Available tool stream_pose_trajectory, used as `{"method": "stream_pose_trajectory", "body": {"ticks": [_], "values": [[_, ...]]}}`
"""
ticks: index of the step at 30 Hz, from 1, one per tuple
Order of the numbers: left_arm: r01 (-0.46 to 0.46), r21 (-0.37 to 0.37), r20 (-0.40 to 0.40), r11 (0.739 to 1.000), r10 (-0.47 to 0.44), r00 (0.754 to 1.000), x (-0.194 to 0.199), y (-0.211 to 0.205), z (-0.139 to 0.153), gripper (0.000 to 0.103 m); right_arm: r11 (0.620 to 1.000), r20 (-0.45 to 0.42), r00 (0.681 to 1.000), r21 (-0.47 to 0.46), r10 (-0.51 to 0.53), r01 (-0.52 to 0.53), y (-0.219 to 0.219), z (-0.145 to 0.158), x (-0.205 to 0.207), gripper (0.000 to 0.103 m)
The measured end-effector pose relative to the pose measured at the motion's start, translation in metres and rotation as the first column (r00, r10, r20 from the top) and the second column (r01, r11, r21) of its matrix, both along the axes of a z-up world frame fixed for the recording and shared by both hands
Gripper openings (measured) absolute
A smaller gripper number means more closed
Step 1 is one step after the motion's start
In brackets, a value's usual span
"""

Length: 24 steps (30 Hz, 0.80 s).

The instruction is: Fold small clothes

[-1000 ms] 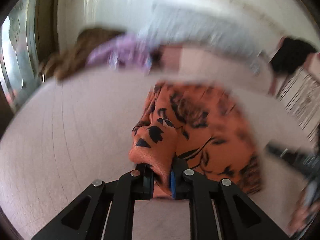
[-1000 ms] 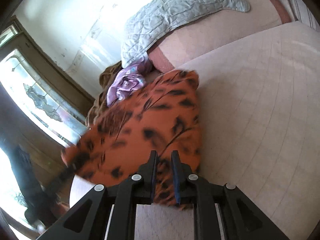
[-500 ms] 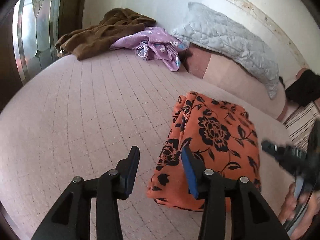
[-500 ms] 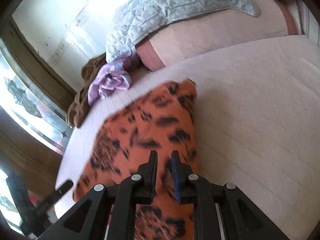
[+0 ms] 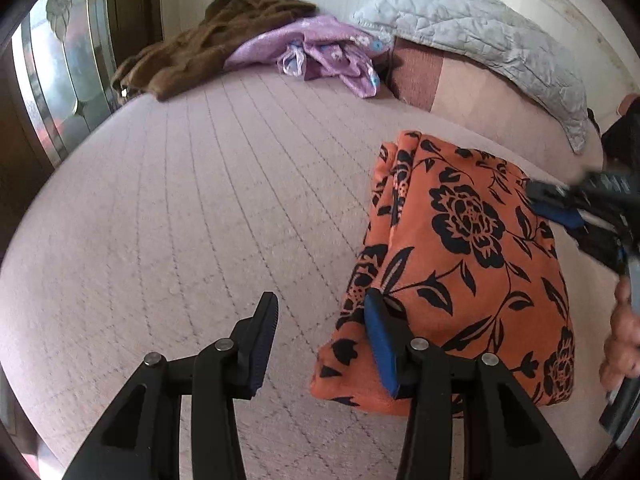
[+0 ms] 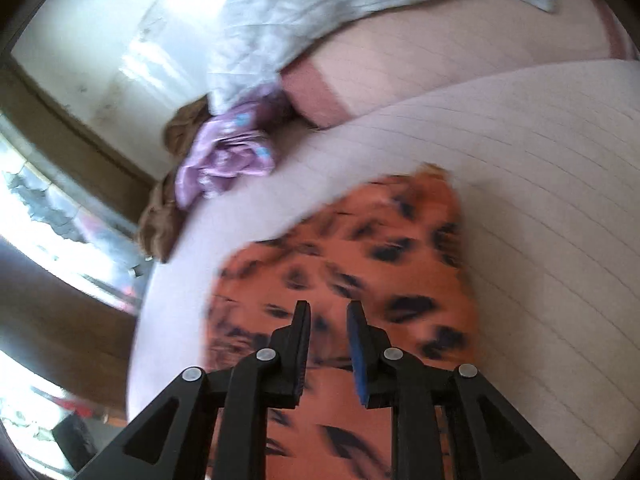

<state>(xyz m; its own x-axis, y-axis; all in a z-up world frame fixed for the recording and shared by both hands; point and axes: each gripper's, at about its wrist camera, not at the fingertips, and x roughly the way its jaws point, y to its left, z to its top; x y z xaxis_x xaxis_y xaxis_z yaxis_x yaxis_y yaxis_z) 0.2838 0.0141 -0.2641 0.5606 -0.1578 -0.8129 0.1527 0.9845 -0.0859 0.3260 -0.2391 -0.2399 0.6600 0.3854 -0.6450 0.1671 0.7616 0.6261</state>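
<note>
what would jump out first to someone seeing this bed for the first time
A folded orange cloth with black flowers lies on the pale pink quilted bedspread, to the right of the open left gripper. Behind it, a crumpled lilac garment lies against a brown knitted garment, near a grey quilted pillow.

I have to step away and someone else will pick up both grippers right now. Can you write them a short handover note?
Left gripper: open, nothing in it, low over the bedspread at the near left edge of the orange flowered cloth; its jaws have just opened.
Right gripper: jaws have just been parting, a narrow gap, nothing gripped, over the same cloth.
Things: the orange cloth lies folded in a neat rectangle on the bed. A purple garment and a brown one lie unfolded in a heap by the grey pillow.
Done: the orange cloth looks finished.
Left: probably the purple and brown garments.
</note>
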Motion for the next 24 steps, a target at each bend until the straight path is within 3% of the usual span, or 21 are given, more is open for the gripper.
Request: {"method": "stream_pose_trajectory", "body": {"ticks": [2,5,10,15,16,18,21,24], "values": [[0.005,0.017,0.008,1.0,-0.006,1.0,-0.001,-0.001,0.0,0.046,0.999,-0.012,0.999,0.006,0.031,-0.031,0.015,-0.005,0.019,0.022],[0.01,0.031,0.01,0.999,-0.01,1.0,-0.001,-0.002,-0.002,0.046,0.997,-0.145,0.986,0.021,0.081,-0.079,0.036,-0.043,0.047,0.037],[0.01,0.035,0.042,0.999,-0.011,0.999,-0.003,-0.006,0.004,0.046,0.991,-0.1,0.992,-0.098,0.08,-0.09,0.048,-0.029,0.04,0.038],[0.008,0.047,0.099,0.999,-0.012,0.995,-0.01,-0.009,0.014,0.046,0.989,-0.057,0.994,-0.104,0.094,-0.1,0.039,-0.007,0.002,0.039],[0.007,0.051,0.112,0.999,-0.013,0.994,-0.011,-0.01,0.016,0.046,0.989,-0.029,0.995,-0.107,0.097,-0.099,0.037,0.0,-0.012,0.042],[0.005,0.049,0.134,0.999,-0.012,0.991,-0.014,-0.009,0.021,0.046,0.988,0.015,0.995,-0.125,0.096,-0.093,0.038,0.008,-0.032,0.062],[-0.004,0.049,0.159,0.999,-0.003,0.987,-0.017,-0.008,0.026,0.046,0.982,0.052,0.993,-0.163,0.103,-0.093,0.043,0.011,-0.07,0.062],[-0.013,0.057,0.19,0.998,0.002,0.982,-0.021,-0.009,0.031,0.046,0.981,0.046,0.996,-0.184,0.07,-0.061,0.043,-0.005,-0.096,0.062]]}}
